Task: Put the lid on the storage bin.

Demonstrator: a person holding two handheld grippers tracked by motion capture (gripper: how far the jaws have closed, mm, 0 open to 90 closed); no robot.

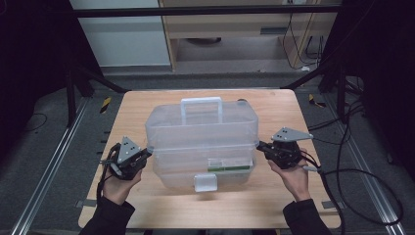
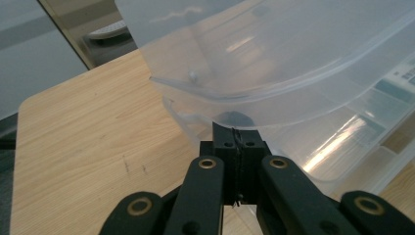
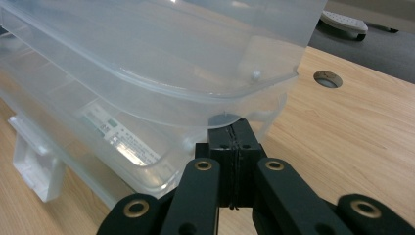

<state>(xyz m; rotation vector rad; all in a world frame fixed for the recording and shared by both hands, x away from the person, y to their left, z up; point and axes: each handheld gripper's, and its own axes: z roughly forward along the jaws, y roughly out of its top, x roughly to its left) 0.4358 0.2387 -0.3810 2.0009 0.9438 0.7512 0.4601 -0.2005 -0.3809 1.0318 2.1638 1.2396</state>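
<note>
Clear plastic storage box (image 1: 201, 144) sits mid-worktop (image 1: 147, 105), white carry handle (image 1: 201, 108) upright on its lid, white latch (image 1: 205, 182) on its near side, label (image 1: 229, 165) w/ green strip just right of the latch.

Left gripper (image 1: 147, 152) is at the box's left end, tip right at the lid's edge. In left gripper view its jaws are pressed together, nothing between them, tip under the lid's overhanging rim (image 2: 205, 87); can't tell if it touches.

Right gripper (image 1: 259, 145) is at the box's right end, mirror pose. In right gripper view its jaws are together too, empty, tip under the rim there. Round cable hole (image 3: 327, 78) lies in the worktop beyond that end.
</note>
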